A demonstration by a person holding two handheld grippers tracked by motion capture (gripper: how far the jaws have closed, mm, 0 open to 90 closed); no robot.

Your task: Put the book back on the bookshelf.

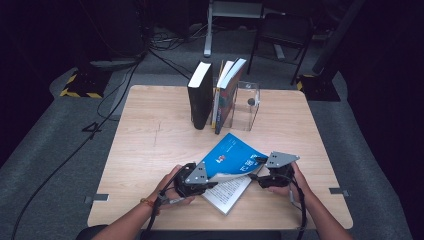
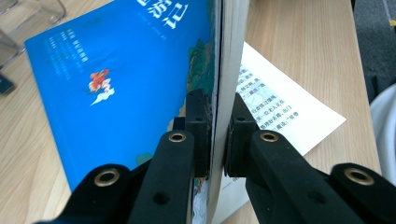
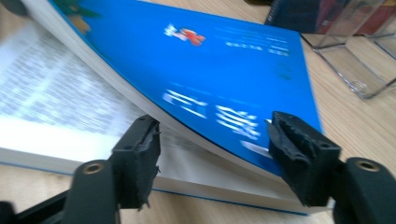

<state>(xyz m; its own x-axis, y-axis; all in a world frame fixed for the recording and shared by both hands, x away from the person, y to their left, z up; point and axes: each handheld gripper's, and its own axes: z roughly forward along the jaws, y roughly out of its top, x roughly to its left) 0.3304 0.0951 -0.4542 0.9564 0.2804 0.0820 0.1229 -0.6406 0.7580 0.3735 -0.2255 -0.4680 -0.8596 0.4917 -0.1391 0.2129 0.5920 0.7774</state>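
Observation:
A blue-covered book (image 1: 235,150) lies open near the table's front edge, its cover half lifted off the printed pages (image 1: 227,192) below. My left gripper (image 1: 212,184) holds that lifted half from the left. In the left gripper view its jaws (image 2: 217,107) are shut on the cover and the wad of pages under it, beside the blue cover (image 2: 116,70). My right gripper (image 1: 256,176) is at the book's right edge. In the right gripper view its jaws (image 3: 215,135) stand apart astride the raised blue half (image 3: 224,70), one below the pages, one over the cover.
A thick black book (image 1: 200,95) and a few thinner books (image 1: 227,92) stand upright in a clear acrylic holder (image 1: 248,106) at the table's back middle. A chair (image 1: 280,30) and cables lie on the floor beyond the wooden table (image 1: 150,140).

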